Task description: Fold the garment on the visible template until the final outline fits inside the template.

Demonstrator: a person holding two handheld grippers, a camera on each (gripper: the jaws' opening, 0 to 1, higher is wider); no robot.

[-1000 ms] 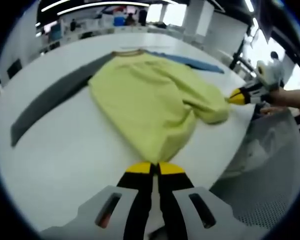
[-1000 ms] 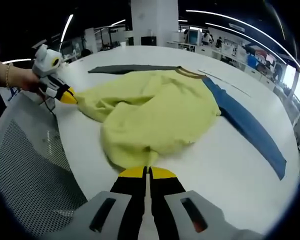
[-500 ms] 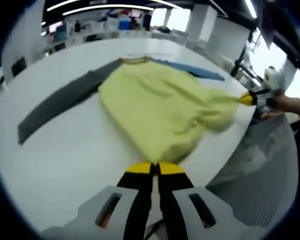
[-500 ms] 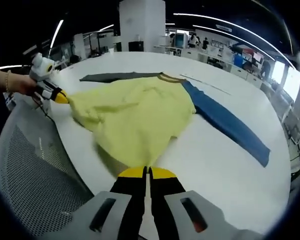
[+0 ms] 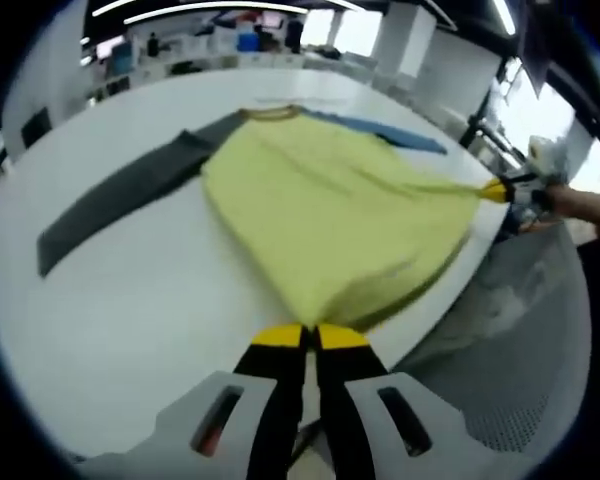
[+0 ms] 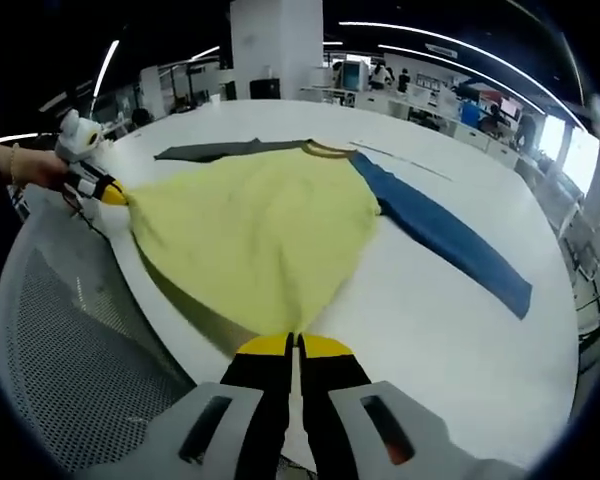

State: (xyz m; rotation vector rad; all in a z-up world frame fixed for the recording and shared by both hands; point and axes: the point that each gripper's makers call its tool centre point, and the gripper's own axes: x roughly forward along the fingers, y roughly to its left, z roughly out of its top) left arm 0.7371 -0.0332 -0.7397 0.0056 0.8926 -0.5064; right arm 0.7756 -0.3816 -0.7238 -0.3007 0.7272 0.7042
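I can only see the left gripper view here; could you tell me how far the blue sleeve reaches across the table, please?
Observer: In the right gripper view the blue sleeve lies flat and straight, running away from the yellow garment, its cuff well short of the table edge.
Operator: Thank you. And what is my left tool holding?
Observer: The left tool is shut on the garment's hem corner, beside a grey mesh chair.

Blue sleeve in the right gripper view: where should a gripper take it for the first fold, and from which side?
Grip the blue sleeve at its free cuff end, coming in from the outer side, away from the yellow body. It lies flat and straight on the white table, so the end is probably easiest to lift and carry inward.
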